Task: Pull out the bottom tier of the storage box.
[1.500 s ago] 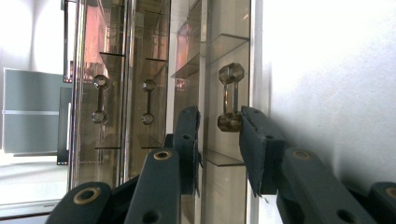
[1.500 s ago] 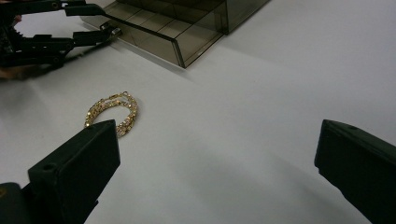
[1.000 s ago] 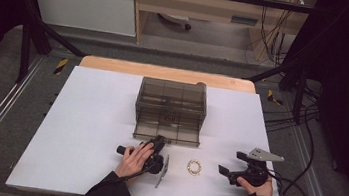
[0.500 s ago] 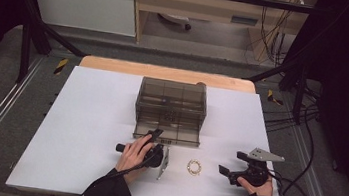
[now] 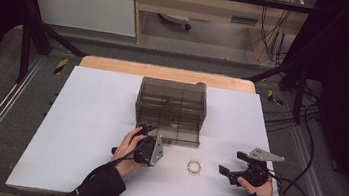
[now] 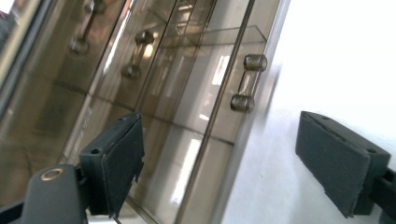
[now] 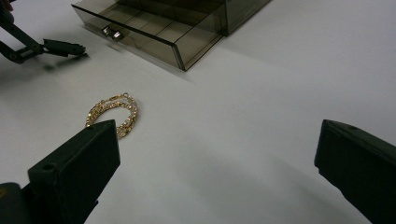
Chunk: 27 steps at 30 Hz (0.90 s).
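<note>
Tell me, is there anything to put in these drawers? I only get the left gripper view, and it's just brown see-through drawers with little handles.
Observer: Yes. A gold chain bracelet lies on the white table, in front of the drawer box.
Operator: Is one drawer open already?
Observer: The bottom drawer is pulled out, and its compartments look empty.
Operator: Where's the other gripper?
Observer: The right gripper is low over the table to the right of the bracelet, with its jaws open and nothing between them.
</note>
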{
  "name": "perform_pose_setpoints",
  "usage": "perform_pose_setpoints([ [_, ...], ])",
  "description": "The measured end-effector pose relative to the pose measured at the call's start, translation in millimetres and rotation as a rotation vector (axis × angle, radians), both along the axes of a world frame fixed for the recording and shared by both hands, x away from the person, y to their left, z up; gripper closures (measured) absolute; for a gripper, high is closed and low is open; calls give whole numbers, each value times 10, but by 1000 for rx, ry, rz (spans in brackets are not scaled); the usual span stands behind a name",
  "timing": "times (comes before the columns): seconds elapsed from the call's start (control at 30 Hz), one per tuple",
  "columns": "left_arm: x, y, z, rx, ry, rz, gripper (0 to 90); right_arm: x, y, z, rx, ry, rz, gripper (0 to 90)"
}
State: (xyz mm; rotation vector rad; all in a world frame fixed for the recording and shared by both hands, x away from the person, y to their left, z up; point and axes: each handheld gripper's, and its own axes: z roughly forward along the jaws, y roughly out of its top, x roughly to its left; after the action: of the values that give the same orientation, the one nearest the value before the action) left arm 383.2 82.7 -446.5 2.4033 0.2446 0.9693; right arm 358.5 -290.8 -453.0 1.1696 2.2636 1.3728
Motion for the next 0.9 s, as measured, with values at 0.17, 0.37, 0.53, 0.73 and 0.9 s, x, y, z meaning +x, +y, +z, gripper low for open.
perform_pose_setpoints([
  [0.17,6,116,67,-77,76,25,133,-2,0,3,0,1,-2,6],
  [0.37,7,266,113,-133,157,50,124,-2,-1,3,0,1,-1,6],
  [0.53,10,410,130,-183,213,86,124,-1,2,0,-2,3,-1,6],
  [0.73,4,619,116,-240,272,134,124,0,3,-2,-5,4,-1,6],
  [0.9,-7,778,104,-279,290,163,125,-1,4,-2,-5,7,-1,6],
])
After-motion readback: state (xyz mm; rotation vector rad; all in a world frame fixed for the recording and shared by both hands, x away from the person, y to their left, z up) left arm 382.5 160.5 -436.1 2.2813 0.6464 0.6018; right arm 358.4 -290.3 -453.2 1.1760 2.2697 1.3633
